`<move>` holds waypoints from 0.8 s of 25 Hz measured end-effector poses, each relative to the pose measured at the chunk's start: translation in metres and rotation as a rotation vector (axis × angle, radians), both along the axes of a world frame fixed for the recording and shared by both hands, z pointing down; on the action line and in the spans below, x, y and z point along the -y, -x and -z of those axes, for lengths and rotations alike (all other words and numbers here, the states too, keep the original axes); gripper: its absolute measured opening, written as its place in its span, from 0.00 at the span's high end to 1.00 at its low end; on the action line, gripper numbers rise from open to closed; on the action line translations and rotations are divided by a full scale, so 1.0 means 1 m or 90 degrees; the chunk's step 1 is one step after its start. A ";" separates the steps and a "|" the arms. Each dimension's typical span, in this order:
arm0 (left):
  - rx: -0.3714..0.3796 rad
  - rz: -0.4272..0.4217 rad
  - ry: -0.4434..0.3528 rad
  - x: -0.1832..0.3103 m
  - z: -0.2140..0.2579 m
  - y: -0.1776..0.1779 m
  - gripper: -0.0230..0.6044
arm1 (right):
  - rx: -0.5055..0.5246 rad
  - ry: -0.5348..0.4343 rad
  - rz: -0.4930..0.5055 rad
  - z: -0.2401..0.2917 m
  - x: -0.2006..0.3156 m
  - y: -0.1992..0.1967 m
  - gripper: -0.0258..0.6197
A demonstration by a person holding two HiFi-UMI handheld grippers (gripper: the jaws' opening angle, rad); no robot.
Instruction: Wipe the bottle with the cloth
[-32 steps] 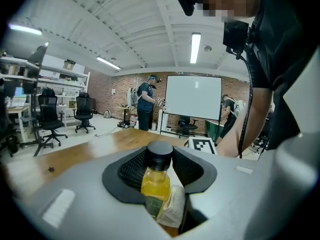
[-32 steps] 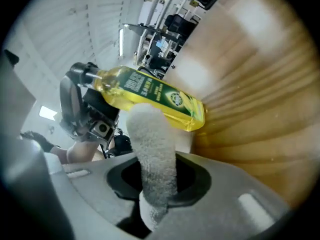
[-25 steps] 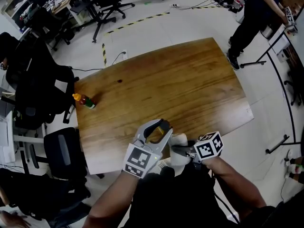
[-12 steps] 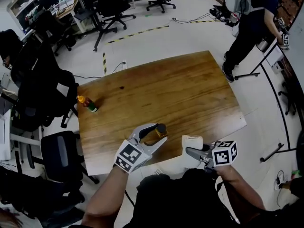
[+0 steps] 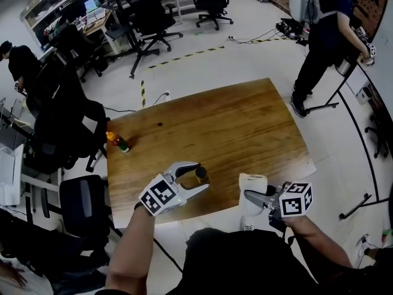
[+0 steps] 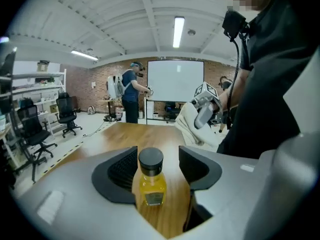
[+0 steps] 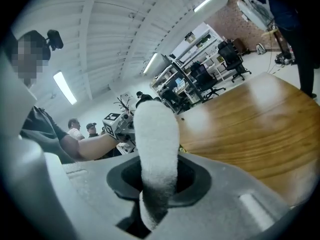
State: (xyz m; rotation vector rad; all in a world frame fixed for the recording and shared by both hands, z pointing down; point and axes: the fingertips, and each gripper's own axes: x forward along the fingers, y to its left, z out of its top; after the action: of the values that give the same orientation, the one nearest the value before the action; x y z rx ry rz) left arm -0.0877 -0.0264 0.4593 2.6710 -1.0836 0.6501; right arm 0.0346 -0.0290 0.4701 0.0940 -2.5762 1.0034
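A small bottle [image 5: 200, 176] of yellow liquid with a black cap stands upright on the wooden table [image 5: 233, 128], near its front edge. My left gripper [image 5: 202, 176] is around it and its jaws are opening. In the left gripper view the bottle [image 6: 151, 181] sits between the dark pads [image 6: 121, 170] of the left gripper [image 6: 158, 165], with a gap on its right side. My right gripper [image 5: 250, 196] is shut on a white cloth [image 5: 252, 189], held off the table's front edge to the right of the bottle. In the right gripper view the cloth [image 7: 157, 139] rises from the right gripper [image 7: 159, 184].
A second small bottle [image 5: 118, 142] with an orange cap stands at the table's left edge. Black office chairs [image 5: 61, 128] crowd the left side. A person [image 5: 319, 29] stands beyond the far right corner. A white sheet [image 5: 308, 165] lies at the right corner.
The cloth in my right gripper has come off the bottle and moved away to the right. My left gripper's jaws have widened around the bottle, which now rests on the table.
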 end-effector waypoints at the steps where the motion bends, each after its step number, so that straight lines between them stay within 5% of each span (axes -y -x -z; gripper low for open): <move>1: 0.015 -0.012 0.013 -0.001 -0.004 -0.001 0.54 | -0.001 0.000 0.007 0.001 0.000 -0.003 0.85; 13: 0.122 0.010 0.029 0.008 -0.014 0.010 0.68 | 0.024 0.002 0.025 -0.003 -0.002 -0.017 0.84; 16: 0.105 0.107 0.040 0.017 -0.012 0.014 0.68 | 0.030 0.006 0.018 -0.003 0.001 -0.019 0.84; 20: 0.033 0.375 0.074 0.025 -0.009 0.026 0.68 | 0.032 0.020 0.008 -0.010 0.002 -0.016 0.84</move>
State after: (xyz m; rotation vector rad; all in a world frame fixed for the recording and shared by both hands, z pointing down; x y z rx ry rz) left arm -0.1132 -0.0515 0.4684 2.0818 -1.6804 0.6338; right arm 0.0506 -0.0310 0.4804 0.0444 -2.6019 1.0546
